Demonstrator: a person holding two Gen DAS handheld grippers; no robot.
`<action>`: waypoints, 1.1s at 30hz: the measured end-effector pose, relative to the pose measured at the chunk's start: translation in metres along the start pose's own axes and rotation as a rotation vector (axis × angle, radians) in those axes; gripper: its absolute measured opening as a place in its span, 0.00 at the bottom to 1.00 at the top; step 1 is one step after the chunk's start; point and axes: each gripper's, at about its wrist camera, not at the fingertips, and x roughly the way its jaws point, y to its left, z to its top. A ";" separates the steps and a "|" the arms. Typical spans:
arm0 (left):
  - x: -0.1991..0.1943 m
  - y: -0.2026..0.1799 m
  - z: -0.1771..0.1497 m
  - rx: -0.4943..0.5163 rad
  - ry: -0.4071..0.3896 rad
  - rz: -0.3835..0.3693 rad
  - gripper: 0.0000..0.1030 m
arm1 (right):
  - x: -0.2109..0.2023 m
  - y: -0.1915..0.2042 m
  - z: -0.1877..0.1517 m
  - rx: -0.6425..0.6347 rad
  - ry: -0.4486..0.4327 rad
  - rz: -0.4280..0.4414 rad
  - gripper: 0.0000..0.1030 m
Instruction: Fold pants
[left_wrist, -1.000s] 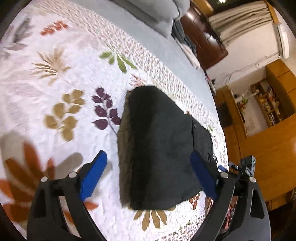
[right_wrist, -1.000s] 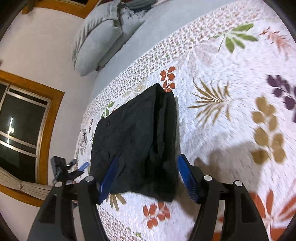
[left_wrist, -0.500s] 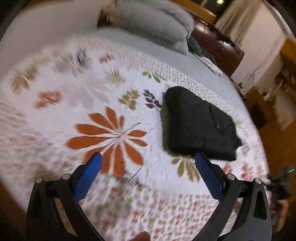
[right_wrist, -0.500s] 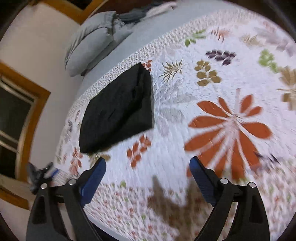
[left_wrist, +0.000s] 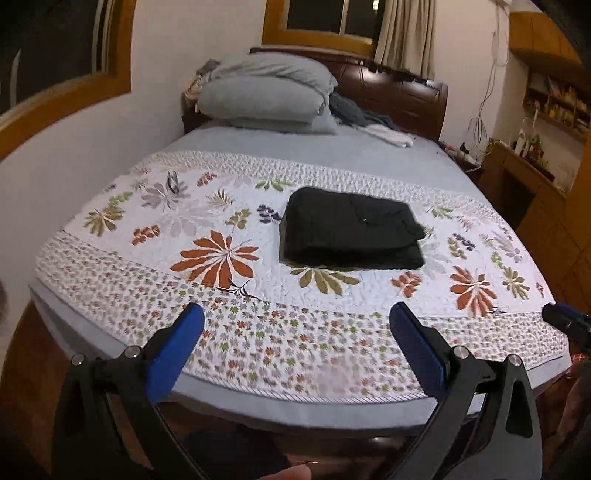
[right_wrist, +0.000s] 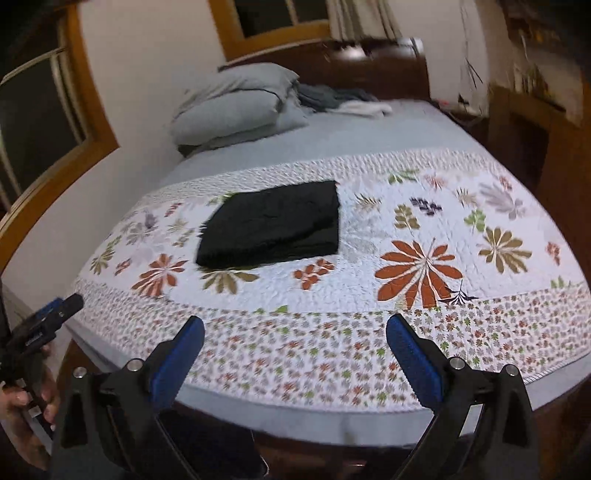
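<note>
The black pants (left_wrist: 351, 230) lie folded into a flat rectangle on the flowered quilt (left_wrist: 258, 332) that covers the foot half of the bed (left_wrist: 295, 406). They sit about midway across the quilt, nearer its far patterned border than the foot edge of the bed. In the left wrist view a small button shows on the top layer, and the folded layers stack up along the near edge. An olive leaf print lies just in front of that edge, and a large orange flower print lies on the quilt to one side of the pants.

The left gripper (left_wrist: 295, 347) is spread wide, its 2 blue pads (left_wrist: 173, 354) well apart with only quilt showing between them. It hangs over the foot edge of the bed, well apart from the pants, and touches nothing.

The right gripper (right_wrist: 295, 350) has its jaws opening, already wide, with nothing between the 2 blue pads (right_wrist: 415, 363). It too sits over the foot edge of the bed and is well clear of the pants (right_wrist: 273, 223).

In the right wrist view the left gripper (right_wrist: 44, 325) appears at the left edge of the frame, held by a hand (right_wrist: 26, 417). In the left wrist view the tip of the right gripper (left_wrist: 565, 321) shows at the right edge.

At the head of the bed, 2 grey pillows (left_wrist: 266, 94) are stacked against the dark wooden headboard (left_wrist: 399, 96), with loose grey and white clothes (left_wrist: 373, 123) beside them on the grey sheet.
</note>
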 end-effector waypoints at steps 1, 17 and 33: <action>-0.011 -0.004 -0.002 0.008 -0.011 -0.004 0.97 | -0.006 0.006 -0.003 -0.007 -0.007 -0.003 0.97; -0.135 -0.043 -0.016 0.038 -0.125 0.024 0.97 | -0.127 0.078 -0.028 -0.161 -0.116 -0.013 0.97; -0.151 -0.057 -0.027 0.063 -0.124 0.008 0.97 | -0.144 0.089 -0.038 -0.178 -0.125 -0.018 0.97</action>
